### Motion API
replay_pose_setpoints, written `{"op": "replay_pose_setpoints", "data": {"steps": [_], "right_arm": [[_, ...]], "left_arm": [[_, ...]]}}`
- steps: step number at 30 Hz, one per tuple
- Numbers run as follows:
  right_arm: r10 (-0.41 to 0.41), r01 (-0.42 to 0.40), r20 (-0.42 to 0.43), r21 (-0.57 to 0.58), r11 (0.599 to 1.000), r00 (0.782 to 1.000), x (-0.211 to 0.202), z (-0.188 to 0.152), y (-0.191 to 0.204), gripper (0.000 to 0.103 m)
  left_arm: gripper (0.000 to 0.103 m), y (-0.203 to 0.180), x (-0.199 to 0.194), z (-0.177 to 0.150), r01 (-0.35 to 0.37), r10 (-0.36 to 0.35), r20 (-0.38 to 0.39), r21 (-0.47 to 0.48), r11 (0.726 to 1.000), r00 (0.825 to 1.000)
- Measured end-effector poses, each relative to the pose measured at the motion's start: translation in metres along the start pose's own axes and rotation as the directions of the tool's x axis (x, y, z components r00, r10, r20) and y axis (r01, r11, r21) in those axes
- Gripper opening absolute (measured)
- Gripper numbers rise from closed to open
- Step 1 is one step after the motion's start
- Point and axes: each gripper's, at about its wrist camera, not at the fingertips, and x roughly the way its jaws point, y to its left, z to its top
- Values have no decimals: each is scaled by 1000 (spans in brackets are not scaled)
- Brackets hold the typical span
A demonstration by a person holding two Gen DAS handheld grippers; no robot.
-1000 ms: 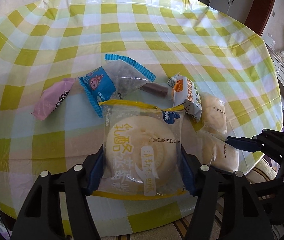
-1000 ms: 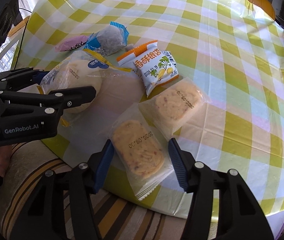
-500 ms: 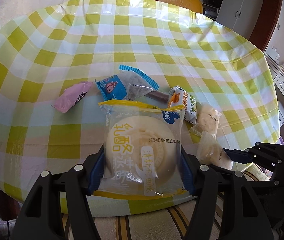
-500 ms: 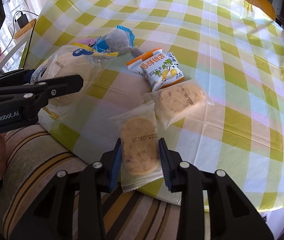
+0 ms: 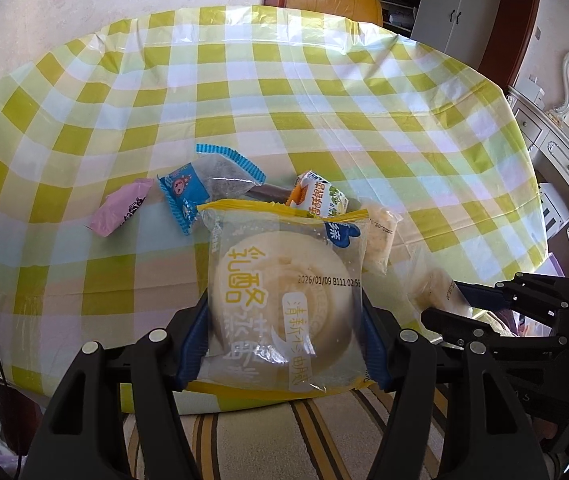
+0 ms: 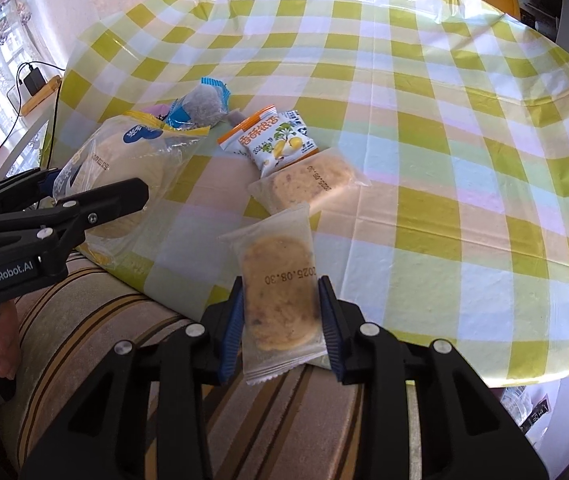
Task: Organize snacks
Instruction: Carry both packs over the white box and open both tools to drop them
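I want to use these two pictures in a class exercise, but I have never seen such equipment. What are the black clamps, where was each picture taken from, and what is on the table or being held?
There is no robot: a person holds a two-finger clamp in each hand, each carrying a camera looking along its fingers. One picture comes from the left hand-held gripper, shut on a large round pastry in a clear yellow-edged packet. The other comes from the right hand-held gripper, shut on a small wrapped biscuit. Both packets are lifted near the table's front edge. On the checked tablecloth lie a second wrapped biscuit, an orange and white packet, a blue packet and a pink packet.
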Motion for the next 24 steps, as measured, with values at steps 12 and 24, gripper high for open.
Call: {"op": "replay_pose_setpoints", "data": {"steps": [12,24], "right_arm": [[-109,101,44,153,983,993,-48,-34,-79,36],[-278,284,-70,364,887,958,-74,-126,-189,36]], "left_arm": [[61,-95,9,4,143,-138,-42,159,977,990],[61,-226,23,-13,341,-294,-179,381,859,939]]}}
